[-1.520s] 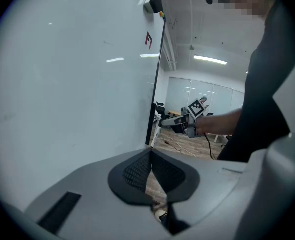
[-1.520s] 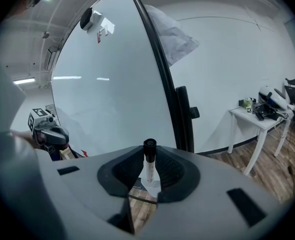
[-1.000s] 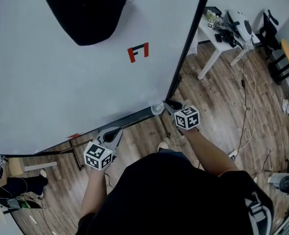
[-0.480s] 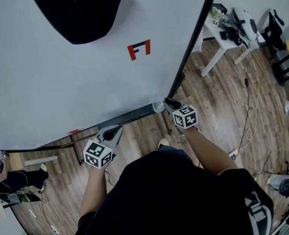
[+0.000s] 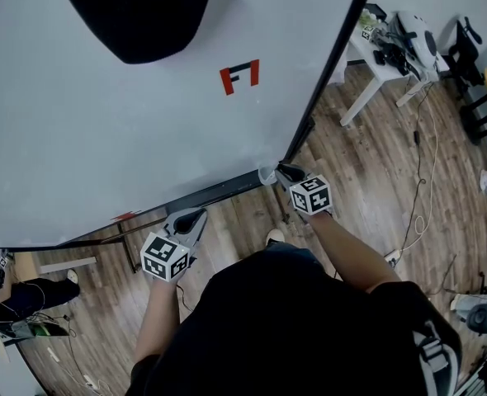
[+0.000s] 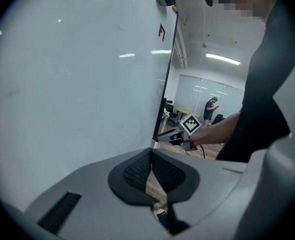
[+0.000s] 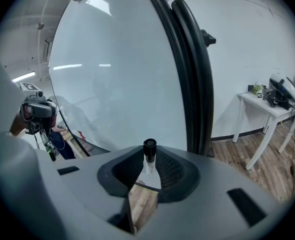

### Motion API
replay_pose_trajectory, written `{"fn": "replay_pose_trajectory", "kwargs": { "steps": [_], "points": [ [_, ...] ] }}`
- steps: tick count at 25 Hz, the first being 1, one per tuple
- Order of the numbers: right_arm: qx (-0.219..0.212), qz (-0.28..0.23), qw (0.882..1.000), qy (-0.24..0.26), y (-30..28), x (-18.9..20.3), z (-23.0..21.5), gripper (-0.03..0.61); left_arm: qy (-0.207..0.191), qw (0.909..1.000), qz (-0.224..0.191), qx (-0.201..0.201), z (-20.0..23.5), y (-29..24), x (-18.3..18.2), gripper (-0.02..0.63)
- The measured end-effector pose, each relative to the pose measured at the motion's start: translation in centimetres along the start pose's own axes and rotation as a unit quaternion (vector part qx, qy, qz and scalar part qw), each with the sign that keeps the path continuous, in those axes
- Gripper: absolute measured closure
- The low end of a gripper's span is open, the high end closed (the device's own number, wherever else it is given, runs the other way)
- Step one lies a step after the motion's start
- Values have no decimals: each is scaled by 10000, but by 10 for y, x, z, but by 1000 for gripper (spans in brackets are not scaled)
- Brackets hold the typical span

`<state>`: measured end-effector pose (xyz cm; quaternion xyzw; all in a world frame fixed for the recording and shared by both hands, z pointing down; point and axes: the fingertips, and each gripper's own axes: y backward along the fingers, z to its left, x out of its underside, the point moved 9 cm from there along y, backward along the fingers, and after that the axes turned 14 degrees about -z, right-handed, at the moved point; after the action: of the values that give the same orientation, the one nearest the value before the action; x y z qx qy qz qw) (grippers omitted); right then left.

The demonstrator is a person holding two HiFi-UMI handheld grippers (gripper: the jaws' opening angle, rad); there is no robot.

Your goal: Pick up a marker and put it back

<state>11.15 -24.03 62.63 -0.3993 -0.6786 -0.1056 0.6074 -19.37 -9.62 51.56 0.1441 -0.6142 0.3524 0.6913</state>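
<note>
My right gripper point(image 5: 285, 174) is shut on a white marker with a black cap point(image 7: 149, 153), which stands up between the pads point(image 7: 170, 170). In the head view the marker point(image 5: 267, 176) sits at the right end of the whiteboard's dark tray point(image 5: 215, 193), by the board's lower right corner. My left gripper point(image 5: 191, 219) hovers just below the tray's middle, its pads point(image 6: 137, 169) meeting at the tips with nothing between them. The right gripper point(image 6: 180, 135) also shows in the left gripper view, beside the board's edge.
The large whiteboard point(image 5: 128, 147) fills the upper left, framed by a black edge point(image 5: 330, 56). It bears a red mark point(image 5: 239, 76) and a big black shape point(image 5: 136, 11). A small red item point(image 5: 125, 218) lies on the tray. A white table point(image 5: 385, 52) stands on the wood floor at right.
The head view has shifted a little, so the board's marks sit slightly differently. Both grippers stay where they were, the right one still holding the marker at the tray's end.
</note>
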Motion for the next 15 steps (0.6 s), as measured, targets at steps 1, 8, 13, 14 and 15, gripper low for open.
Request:
{"fn": "replay_pose_trajectory", "kwargs": {
  "steps": [1,8,13,14,15],
  "points": [
    [15,7,10000,15,-1,0,0,509,1,10000,7,4,0,0,1,601],
    [139,130,9998,46,-2,-1,-5,503,4,10000,-1,37,2,3,0,601],
    [249,232,9994,82,1,0,-6,500,24,9999,-15,106,2,5,1,601],
    [270,247,9993,62,2,0,-6,499,28,9999,-21,123,2,7,1,601],
    [292,257,9992,40,4,1,-6,495,30,9999,-28,137,2,8,1,601]
  ]
}}
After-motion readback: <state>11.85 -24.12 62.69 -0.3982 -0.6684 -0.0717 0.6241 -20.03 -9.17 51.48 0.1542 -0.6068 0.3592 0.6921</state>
